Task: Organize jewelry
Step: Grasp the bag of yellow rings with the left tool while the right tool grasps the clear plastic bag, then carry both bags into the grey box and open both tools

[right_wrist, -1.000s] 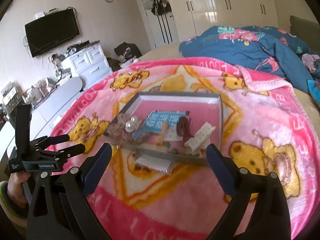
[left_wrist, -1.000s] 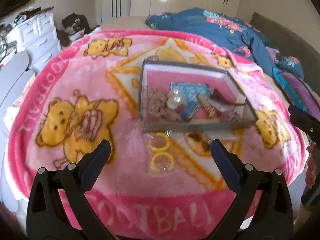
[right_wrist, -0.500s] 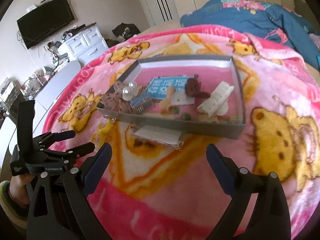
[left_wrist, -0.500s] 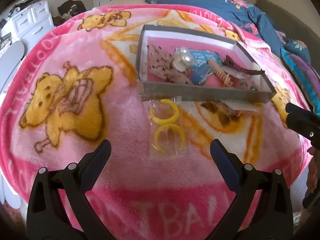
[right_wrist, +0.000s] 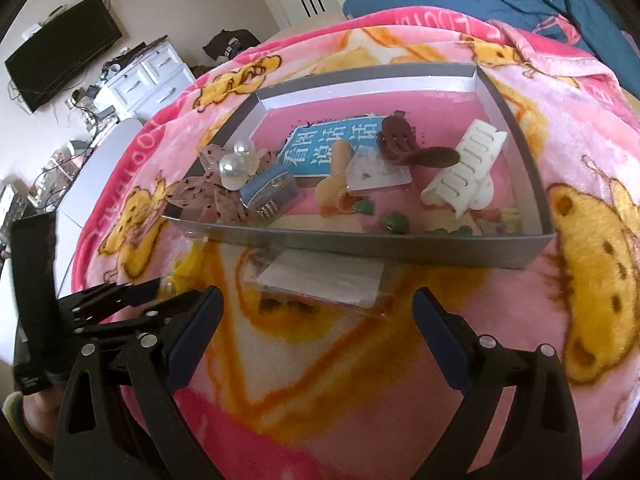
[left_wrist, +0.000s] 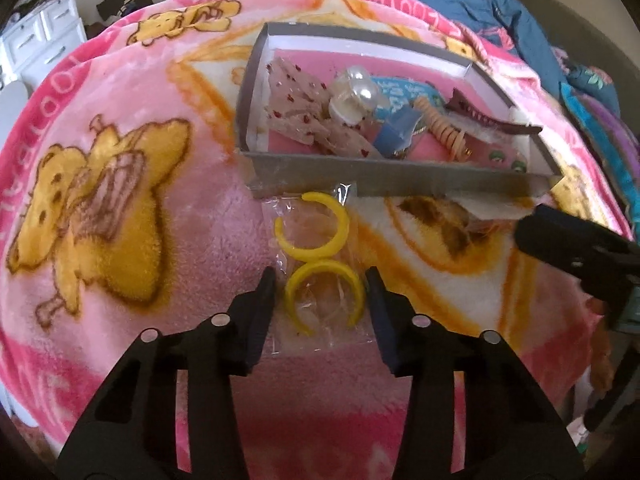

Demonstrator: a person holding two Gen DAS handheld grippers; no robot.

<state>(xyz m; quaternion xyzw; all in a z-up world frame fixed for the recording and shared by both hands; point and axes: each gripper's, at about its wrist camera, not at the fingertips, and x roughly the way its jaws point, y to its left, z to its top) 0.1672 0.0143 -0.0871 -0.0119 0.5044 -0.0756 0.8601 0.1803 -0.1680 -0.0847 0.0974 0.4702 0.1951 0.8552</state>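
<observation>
Pink blanket point(left_wrist: 132, 208) patterned with yellow bears and orange lines, grey box point(left_wrist: 400, 178) white inside its walls, two yellow open rings point(left_wrist: 320, 256) in clear plastic, pearl-white beads point(right_wrist: 236, 160), blue card point(right_wrist: 332, 148) with white characters, brown clip point(right_wrist: 404, 144), black grippers point(left_wrist: 320, 292)

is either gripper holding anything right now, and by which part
Nothing is clearly held. The left gripper has just been closing around the yellow hoops' clear bag, but its pads show no contact yet. The right gripper is open and empty.

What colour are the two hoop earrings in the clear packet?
Yellow hoop earrings, best in the left wrist view.
</observation>
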